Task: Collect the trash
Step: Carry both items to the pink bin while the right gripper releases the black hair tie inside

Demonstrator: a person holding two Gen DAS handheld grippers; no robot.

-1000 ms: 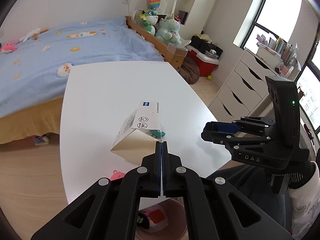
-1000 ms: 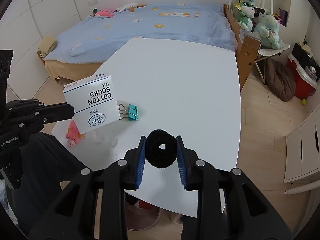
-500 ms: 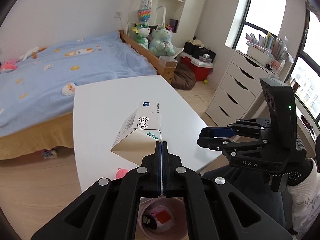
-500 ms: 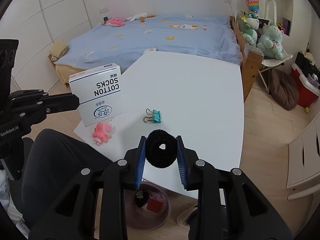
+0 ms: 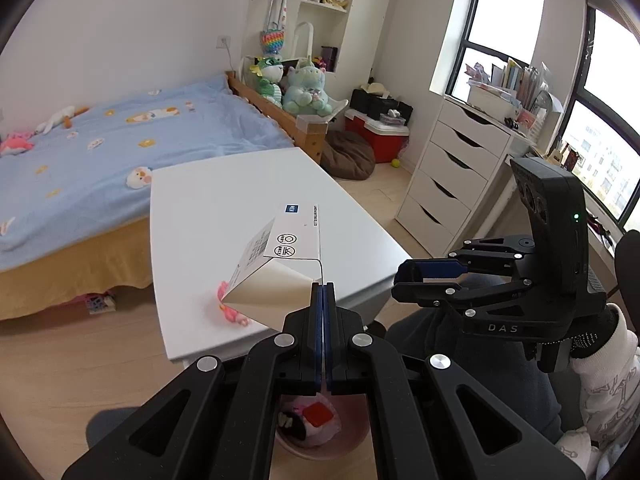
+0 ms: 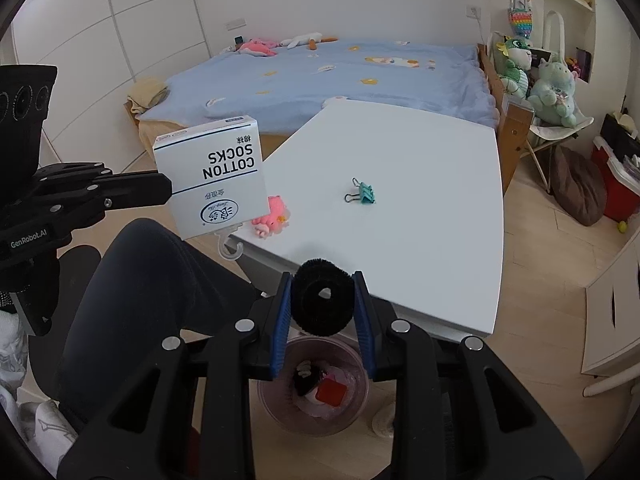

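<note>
Sock box point(image 6: 212, 182) and black scrunchie point(image 6: 323, 297) gripped above bin point(image 6: 276, 412).

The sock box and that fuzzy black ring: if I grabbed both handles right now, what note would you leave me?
Left gripper: shut on the sock box, held in the air by its edge.
Right gripper: shut on the black ring, above the pink bin.
Bin on the floor already holds some trash.
Left to do: drop both in. The pink toy and teal binder clip remain on the white table.
</note>
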